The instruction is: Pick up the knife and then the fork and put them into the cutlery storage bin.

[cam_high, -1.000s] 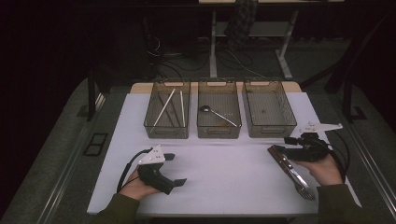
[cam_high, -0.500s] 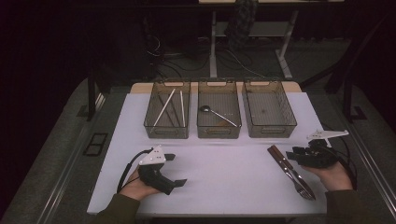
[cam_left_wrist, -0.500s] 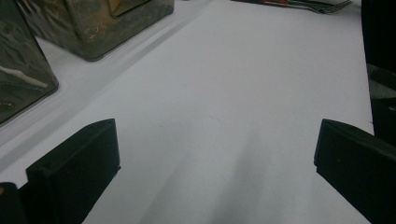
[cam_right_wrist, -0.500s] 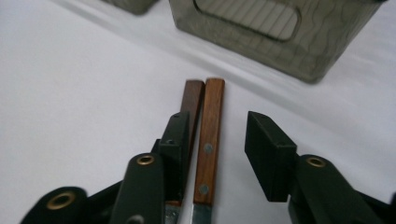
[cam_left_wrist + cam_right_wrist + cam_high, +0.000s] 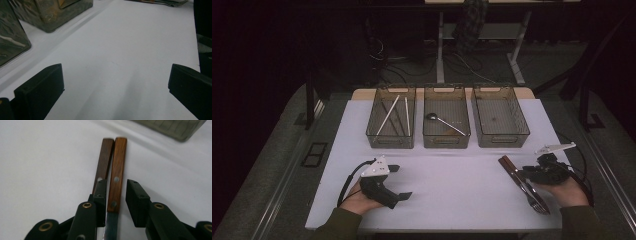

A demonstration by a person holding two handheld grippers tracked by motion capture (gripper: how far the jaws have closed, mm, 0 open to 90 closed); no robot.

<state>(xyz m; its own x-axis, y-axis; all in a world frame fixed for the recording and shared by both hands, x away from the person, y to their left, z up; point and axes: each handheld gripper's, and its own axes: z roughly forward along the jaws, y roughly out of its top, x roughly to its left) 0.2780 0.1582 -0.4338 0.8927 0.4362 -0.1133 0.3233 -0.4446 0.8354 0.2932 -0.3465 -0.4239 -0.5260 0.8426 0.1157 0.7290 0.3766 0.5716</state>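
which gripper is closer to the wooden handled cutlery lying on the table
Right. The right gripper is down over the wooden-handled cutlery, its jaws either side of one handle and just closing in. The left gripper rests open far across the table.

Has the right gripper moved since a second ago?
Yes. The right gripper dropped toward the table's near edge, away from the right bin; jaws closing around a wooden-handled utensil.
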